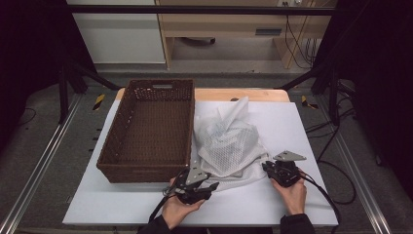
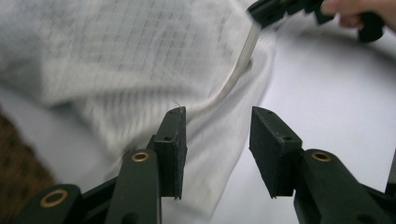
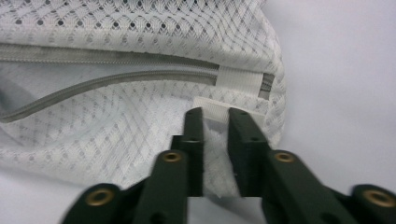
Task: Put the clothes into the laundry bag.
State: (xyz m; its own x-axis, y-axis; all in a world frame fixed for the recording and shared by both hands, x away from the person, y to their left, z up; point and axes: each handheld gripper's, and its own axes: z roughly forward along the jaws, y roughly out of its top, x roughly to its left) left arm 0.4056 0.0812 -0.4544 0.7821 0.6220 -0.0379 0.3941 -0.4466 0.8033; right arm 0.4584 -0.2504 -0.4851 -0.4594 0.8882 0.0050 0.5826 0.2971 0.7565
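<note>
While my right gripper pinches the mesh bag and my left gripper gapes, its jaws empty, the thin mesh could slip free.

- Wicker basket blocks the table's nine o'clock side.
- Mesh bag heaped at centre.
- Bare table from one to four o'clock.

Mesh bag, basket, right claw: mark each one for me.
mesh bag (image 1: pixel 229 141), high view, middle of the crumpled mesh
basket (image 1: pixel 146 170), high view, near wall
right claw (image 3: pixel 215 116), right gripper view, midway between fingertips, shut on the bag's edge
</note>
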